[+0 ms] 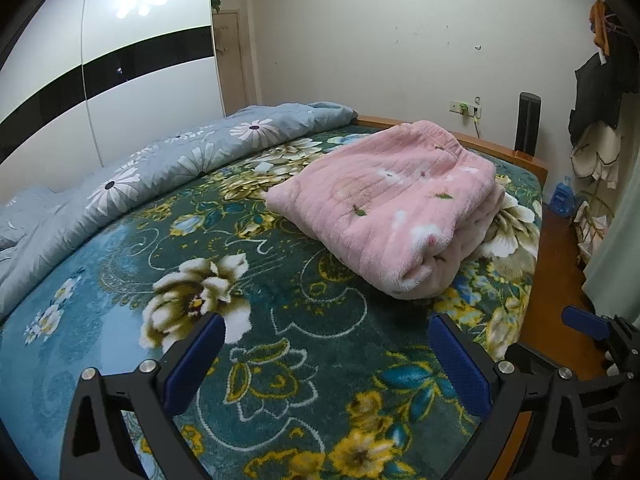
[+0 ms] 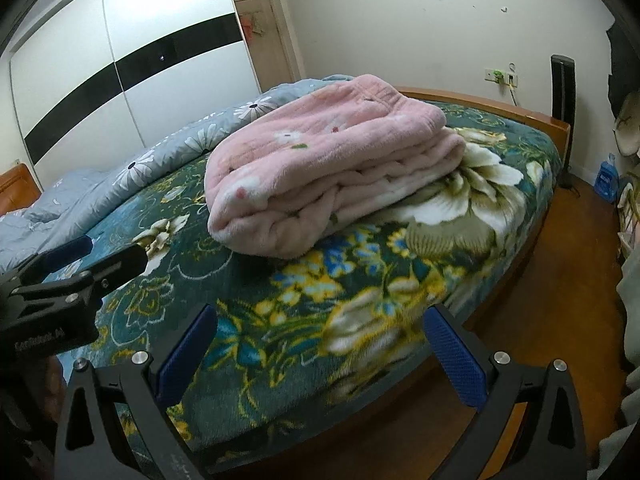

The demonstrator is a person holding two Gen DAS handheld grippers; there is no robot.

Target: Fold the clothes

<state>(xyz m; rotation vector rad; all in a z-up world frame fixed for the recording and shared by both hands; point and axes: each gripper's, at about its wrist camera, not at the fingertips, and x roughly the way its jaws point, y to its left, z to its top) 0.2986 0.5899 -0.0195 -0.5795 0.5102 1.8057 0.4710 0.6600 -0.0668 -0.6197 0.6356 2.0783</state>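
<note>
left-wrist and right-wrist views of a bed at one moment. the pink fleece garment [image 1: 394, 204], folded into a thick stack of several layers, lies on the floral blanket [image 1: 248, 264] toward the far right part of the bed, its ribbed waistband at the far end and its rolled fold facing the near side. a grey daisy-print quilt [image 1: 160, 160] is bunched along the far left edge of the bed, apart from the garment. the left tongs [image 1: 324, 354] are spread wide above the near part of the blanket, holding nothing and short of the garment. the right tongs [image 2: 320, 344] are likewise spread wide and empty, over the near right edge of the bed, with wooden floor [image 2: 560, 300] to the right
</note>
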